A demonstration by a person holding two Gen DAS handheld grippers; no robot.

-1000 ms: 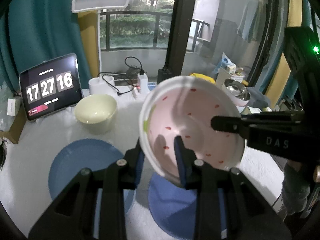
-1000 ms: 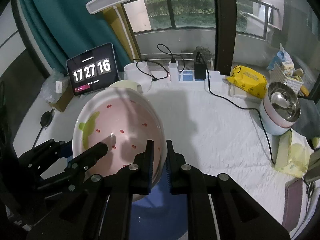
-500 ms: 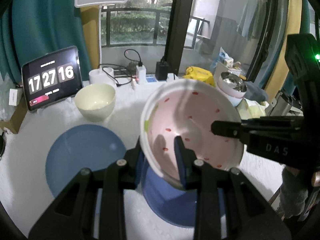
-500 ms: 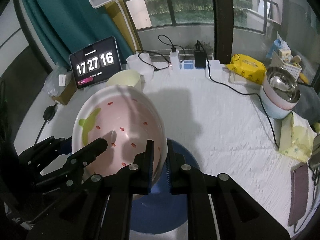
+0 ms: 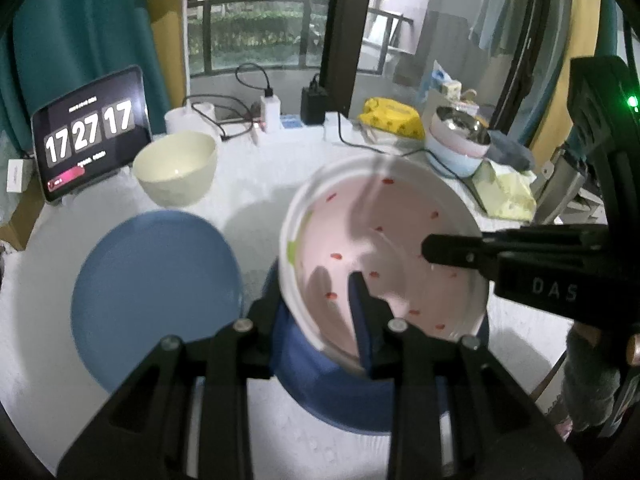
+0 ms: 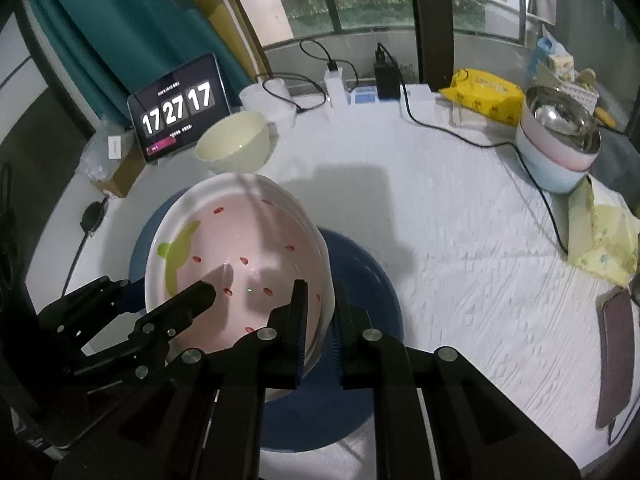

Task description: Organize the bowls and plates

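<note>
A pink strawberry-pattern bowl (image 5: 384, 248) with a white rim is held in the air by both grippers. My left gripper (image 5: 320, 304) is shut on its near rim. My right gripper (image 6: 320, 316) is shut on the opposite rim, with the bowl (image 6: 240, 256) tilted toward it. A dark blue plate (image 5: 332, 384) lies on the table under the bowl; it also shows in the right wrist view (image 6: 360, 280). A lighter blue plate (image 5: 156, 292) lies to its left. A cream bowl (image 5: 176, 172) stands behind, also visible in the right wrist view (image 6: 234, 146).
A tablet clock (image 5: 92, 132) stands at the back left. Cables and chargers (image 6: 360, 76) line the back edge. A steel-lined pot (image 6: 560, 136), yellow packet (image 6: 484, 96) and yellow cloth (image 6: 600, 236) sit at the right. A phone (image 6: 616, 356) lies near the right edge.
Both grippers have lifted the pink bowl higher and pulled back. More of the table and both blue plates show below it.
</note>
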